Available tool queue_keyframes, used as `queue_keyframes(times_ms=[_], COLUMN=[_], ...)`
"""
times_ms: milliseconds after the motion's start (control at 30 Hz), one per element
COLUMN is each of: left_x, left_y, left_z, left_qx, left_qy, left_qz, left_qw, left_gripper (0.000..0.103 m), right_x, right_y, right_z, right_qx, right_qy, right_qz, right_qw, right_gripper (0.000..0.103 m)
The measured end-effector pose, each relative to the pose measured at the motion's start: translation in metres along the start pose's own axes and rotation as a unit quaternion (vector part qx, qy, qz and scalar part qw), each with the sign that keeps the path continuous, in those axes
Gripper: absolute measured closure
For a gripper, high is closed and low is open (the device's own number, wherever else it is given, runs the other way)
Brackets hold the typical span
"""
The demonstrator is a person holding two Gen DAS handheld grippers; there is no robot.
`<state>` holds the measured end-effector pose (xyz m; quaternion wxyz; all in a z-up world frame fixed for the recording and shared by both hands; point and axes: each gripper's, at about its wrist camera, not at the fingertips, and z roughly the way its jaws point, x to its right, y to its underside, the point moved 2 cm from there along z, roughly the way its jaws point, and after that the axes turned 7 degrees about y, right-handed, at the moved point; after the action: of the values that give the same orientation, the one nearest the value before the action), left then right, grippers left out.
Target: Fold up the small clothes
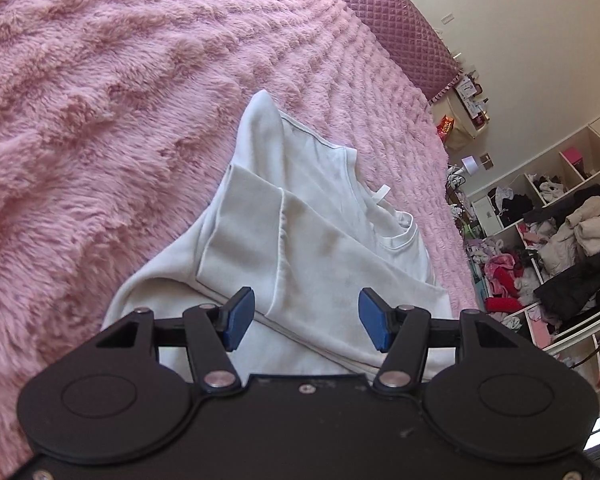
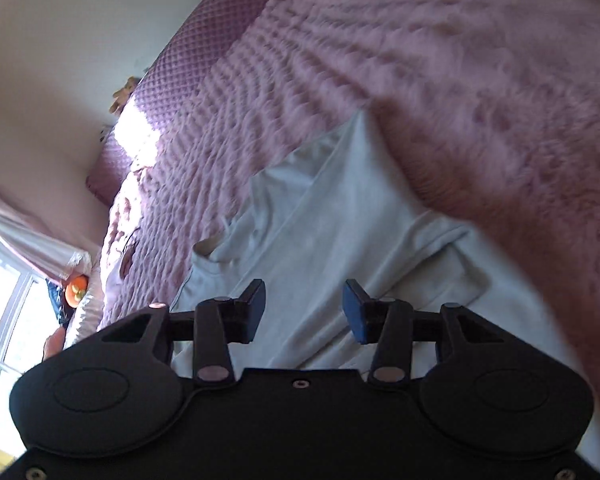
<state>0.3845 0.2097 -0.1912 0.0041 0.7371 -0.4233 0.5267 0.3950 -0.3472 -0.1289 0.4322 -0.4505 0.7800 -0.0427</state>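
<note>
A small white T-shirt (image 1: 320, 240) lies partly folded on a fluffy pink blanket (image 1: 100, 120), one sleeve turned in over the body and the collar toward the right. My left gripper (image 1: 306, 318) is open and empty, its blue pads (image 1: 240, 316) hovering just above the shirt's near edge. In the right wrist view the same shirt (image 2: 340, 232) looks pale blue-white and spreads under my right gripper (image 2: 304, 310), which is open and empty above the cloth. That view is motion-blurred.
A quilted purple headboard (image 1: 400, 28) runs along the bed's far side. Open white shelves (image 1: 560, 248) heaped with clothes stand to the right. In the right wrist view a window (image 2: 4, 320) with a curtain is at the left, past the bed's edge.
</note>
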Motion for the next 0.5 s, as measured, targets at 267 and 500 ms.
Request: queue_keyframes(times_ms=[267, 500], left_x=[0.014, 0.012], left_y=[0.007, 0.002], left_z=[0.029, 0.039], left_qx=[-0.018, -0.023], left_qy=[-0.029, -0.049], left_qz=[0.015, 0.012], left_qw=[0.9993, 0.9985], left_gripper=[0.045, 0.045], right_x=[0.053, 0.065], right_y=[0.003, 0.01], right_z=[0.0, 0.037], right_qx=[-0.012, 0.004], right_qy=[-0.021, -0.03], right_qz=[0.067, 0.136], right_qw=[0.997, 0.99], right_gripper=[0.059, 0.061])
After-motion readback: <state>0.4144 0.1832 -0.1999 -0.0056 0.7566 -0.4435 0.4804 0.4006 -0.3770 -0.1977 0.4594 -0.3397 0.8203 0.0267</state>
